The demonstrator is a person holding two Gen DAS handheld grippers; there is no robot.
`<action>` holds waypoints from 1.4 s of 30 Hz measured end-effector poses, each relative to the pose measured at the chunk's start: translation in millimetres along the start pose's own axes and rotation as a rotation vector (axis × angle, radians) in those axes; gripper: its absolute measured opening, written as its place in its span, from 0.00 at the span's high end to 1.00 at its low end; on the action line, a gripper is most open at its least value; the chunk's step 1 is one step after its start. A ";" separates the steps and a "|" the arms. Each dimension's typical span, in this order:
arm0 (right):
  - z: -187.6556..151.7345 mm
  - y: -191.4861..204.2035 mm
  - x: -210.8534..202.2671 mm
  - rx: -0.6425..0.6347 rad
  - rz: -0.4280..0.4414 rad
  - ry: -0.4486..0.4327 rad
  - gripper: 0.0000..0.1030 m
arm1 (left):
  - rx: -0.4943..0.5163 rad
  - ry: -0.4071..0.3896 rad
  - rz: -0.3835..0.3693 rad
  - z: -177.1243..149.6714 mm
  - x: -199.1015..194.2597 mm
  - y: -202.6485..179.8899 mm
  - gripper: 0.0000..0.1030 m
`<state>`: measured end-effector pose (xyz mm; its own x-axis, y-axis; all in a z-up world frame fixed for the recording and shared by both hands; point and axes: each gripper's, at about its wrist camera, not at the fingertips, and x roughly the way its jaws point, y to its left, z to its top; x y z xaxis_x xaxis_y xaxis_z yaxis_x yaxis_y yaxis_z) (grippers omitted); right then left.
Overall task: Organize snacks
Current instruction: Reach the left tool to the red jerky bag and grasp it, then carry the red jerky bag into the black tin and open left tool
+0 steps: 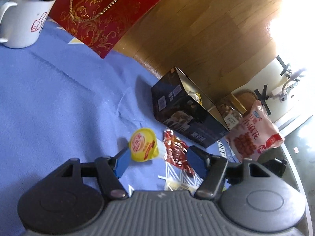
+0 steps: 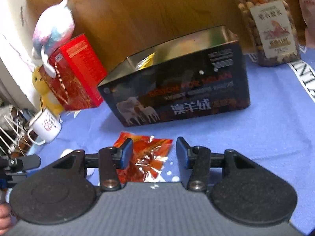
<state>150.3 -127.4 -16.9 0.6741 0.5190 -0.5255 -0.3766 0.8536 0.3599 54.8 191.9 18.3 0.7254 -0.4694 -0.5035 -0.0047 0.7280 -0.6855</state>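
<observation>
**Snacks in front of the dark box, both grippers open above them**

The dark box (image 2: 177, 82) stands open-topped on the blue cloth (image 1: 59, 98), and everything else is placed from it.

In the left wrist view, the left gripper (image 1: 157, 157) has its jaws spread wide with nothing clamped. A yellow jelly cup (image 1: 143, 144) lies in front of the box, just beside the left blue pad (image 1: 123, 163), near its tip and inside the gap; whether it touches the pad cannot be told. A red snack packet (image 1: 177, 155) lies between the cup and the box, closer to the right-hand pad, and partly inside the same gap. A pale wrapped piece (image 1: 181, 186) shows low between the fingers, near the gripper body.

In the right wrist view, the right gripper (image 2: 154, 153) is open about halfway and holds nothing. The red snack packet (image 2: 145, 157) lies flat on the cloth in front of the box, between the 2 jaws: its left edge passes under the left pad (image 2: 127, 153), while a clear strip of cloth separates it from the right one.

Behind the box to its right stands a jar of nuts (image 2: 269, 25); a pink snack bag (image 1: 254, 135) leans beside it. To the box's left are a red gift box (image 2: 76, 74) and a white mug (image 2: 46, 126).
</observation>
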 end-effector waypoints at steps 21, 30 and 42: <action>-27.7 -28.6 -31.6 0.301 0.265 0.109 0.80 | 0.060 0.113 -0.063 -20.3 41.8 -34.3 0.38; -24.1 -20.0 -11.4 0.277 0.248 0.116 0.75 | 0.009 0.077 0.025 3.7 55.5 -7.9 0.34; -18.7 -20.9 -2.9 0.288 0.250 0.077 0.82 | 0.015 0.166 -0.055 0.6 87.2 -23.1 0.65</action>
<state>144.3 -145.9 -37.3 0.5306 0.7206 -0.4463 -0.3218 0.6584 0.6804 118.6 134.5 -9.4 0.6010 -0.5834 -0.5463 0.0426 0.7059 -0.7070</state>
